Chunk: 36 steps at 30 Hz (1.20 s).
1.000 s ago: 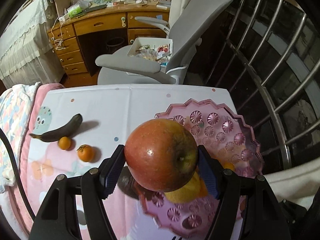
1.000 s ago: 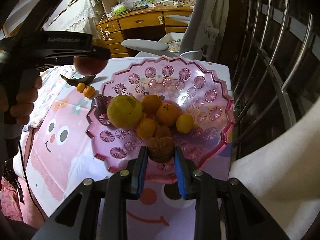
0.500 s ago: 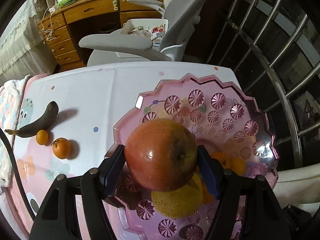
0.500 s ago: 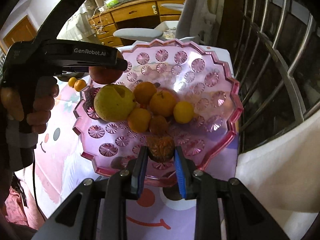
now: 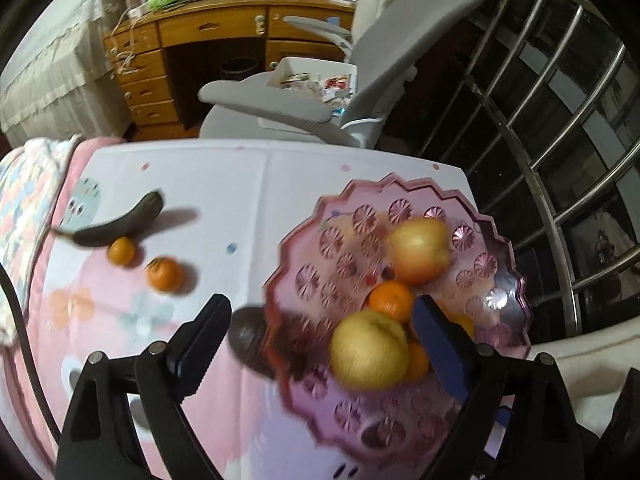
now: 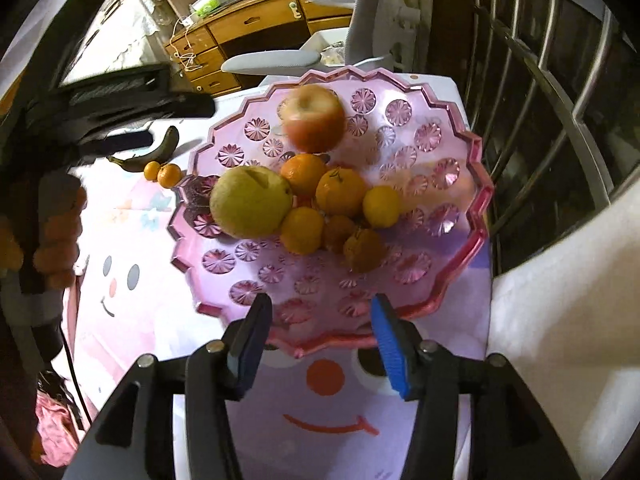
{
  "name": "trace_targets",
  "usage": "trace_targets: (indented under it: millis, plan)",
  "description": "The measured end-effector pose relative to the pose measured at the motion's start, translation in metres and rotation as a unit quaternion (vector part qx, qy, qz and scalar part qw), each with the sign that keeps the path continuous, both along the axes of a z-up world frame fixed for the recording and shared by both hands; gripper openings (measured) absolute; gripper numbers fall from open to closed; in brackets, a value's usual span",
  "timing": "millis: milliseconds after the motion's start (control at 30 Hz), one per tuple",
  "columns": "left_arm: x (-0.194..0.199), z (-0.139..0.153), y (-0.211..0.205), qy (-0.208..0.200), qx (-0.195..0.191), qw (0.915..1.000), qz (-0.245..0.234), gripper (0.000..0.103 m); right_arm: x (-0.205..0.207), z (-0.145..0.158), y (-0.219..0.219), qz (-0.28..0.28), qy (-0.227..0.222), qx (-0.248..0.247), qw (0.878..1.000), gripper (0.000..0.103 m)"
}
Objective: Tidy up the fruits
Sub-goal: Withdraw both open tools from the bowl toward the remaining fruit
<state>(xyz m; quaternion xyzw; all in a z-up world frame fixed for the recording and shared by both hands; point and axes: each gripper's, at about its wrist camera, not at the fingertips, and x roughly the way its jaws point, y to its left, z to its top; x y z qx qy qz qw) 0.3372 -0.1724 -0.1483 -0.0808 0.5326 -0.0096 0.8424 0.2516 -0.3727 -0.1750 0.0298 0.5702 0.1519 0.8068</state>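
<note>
A pink scalloped plate [image 6: 480, 200] [image 5: 500, 240] on the cartoon tablecloth holds a red-yellow apple [image 6: 314, 118] [image 5: 418, 250] at its far side. It also holds a yellow pear [image 6: 250, 202] [image 5: 368, 354], several oranges [image 6: 340, 192] and a rough brown fruit [image 6: 362, 250]. My left gripper [image 5: 320, 344] [image 6: 176, 122] hovers over the plate's left edge, its jaws opening and gripping nothing. My right gripper [image 6: 320, 348] is at the plate's near rim, its jaws opening with no fruit between them. A dark banana [image 5: 120, 224], two small oranges [image 5: 165, 274] and a dark fruit [image 5: 248, 336] lie on the cloth.
A grey office chair [image 5: 360, 80] and a wooden desk [image 5: 208, 32] stand beyond the table's far edge. A metal railing [image 5: 560, 140] runs along the right. White fabric [image 6: 560, 300] lies at the near right, and a patterned blanket [image 5: 24, 208] lies at the left. A person's hand [image 6: 60, 232] holds the left gripper.
The left gripper opened and let go of the apple, which now lies in the plate's far side. The right gripper opened, leaving the brown fruit in the plate, and drew back toward the rim.
</note>
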Motion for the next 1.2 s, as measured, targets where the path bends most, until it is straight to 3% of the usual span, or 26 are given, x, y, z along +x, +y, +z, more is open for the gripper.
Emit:
trace_targets:
  millis: [167, 367, 700, 867, 1200]
  plan:
    - [-0.039, 0.008, 0.028, 0.014, -0.042, 0.9987, 0.026, 0.091, -0.014, 0.006, 0.005, -0.015, 0.02, 0.019, 1.0, 0.052]
    - [-0.094, 0.011, 0.055, 0.019, -0.004, 0.9995, 0.025, 0.091, -0.03, 0.006, 0.01, -0.047, 0.039, 0.049, 0.997, 0.052]
    - [-0.16, -0.012, 0.106, 0.066, -0.018, 0.9969, 0.038, 0.091, -0.059, -0.017, 0.022, -0.109, 0.076, 0.077, 0.988, 0.052]
    - [-0.173, -0.019, 0.139, 0.08, -0.031, 0.9961, 0.023, 0.091, -0.074, -0.027, 0.031, -0.158, 0.096, 0.074, 0.98, 0.052]
    - [-0.175, -0.018, 0.203, 0.1, -0.031, 0.9921, -0.069, 0.091, -0.094, -0.037, 0.086, -0.268, 0.116, 0.083, 0.953, 0.052]
